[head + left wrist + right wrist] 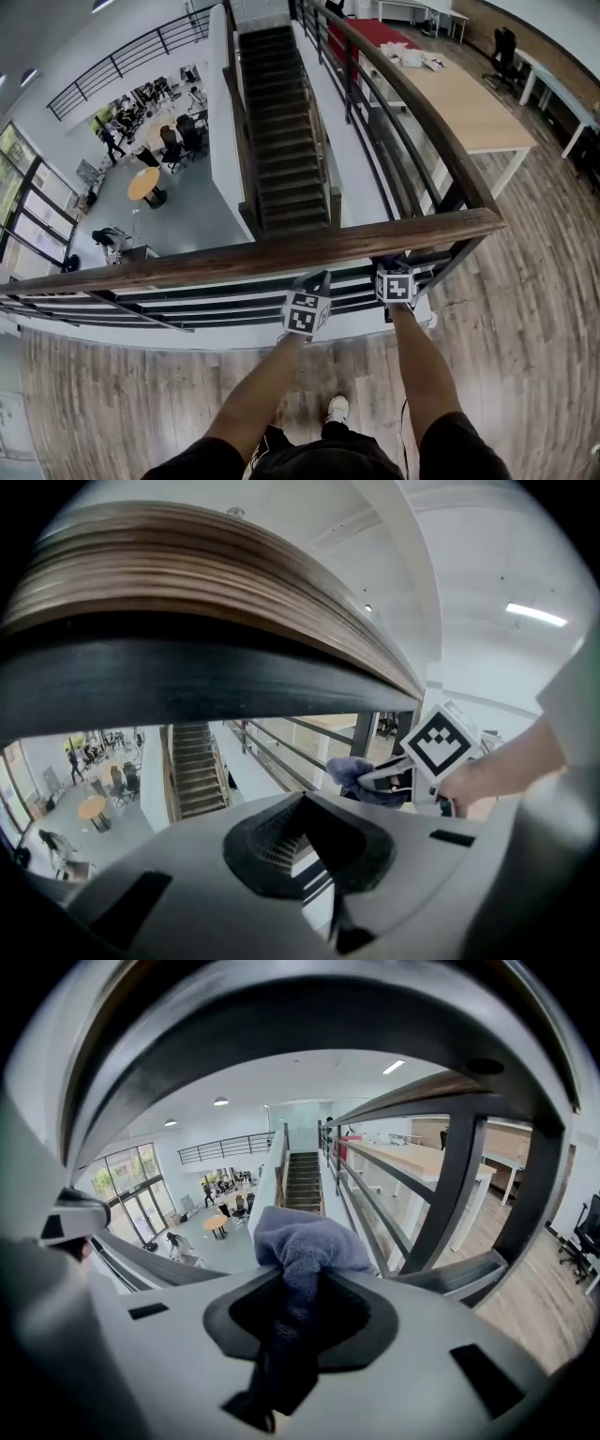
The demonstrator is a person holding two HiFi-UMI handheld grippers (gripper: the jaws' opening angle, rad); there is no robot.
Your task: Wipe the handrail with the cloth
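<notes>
Wood floor (525,309) and stairs (286,141) lie beyond the handrail (281,251). Under it, the left hand-held gripper (305,803) is closed and empty. The right hand-held gripper (300,1283) is clamped on the blue cloth (305,1241), just below the handrail.

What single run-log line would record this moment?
right gripper: shut on cloth | left gripper: shut, empty | cloth: under handrail, not touching

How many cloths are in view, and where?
1. The purple-grey cloth is clamped between the fingers of the right gripper, just below the wooden handrail. The left gripper holds none. The head view does not show the cloth.
</notes>
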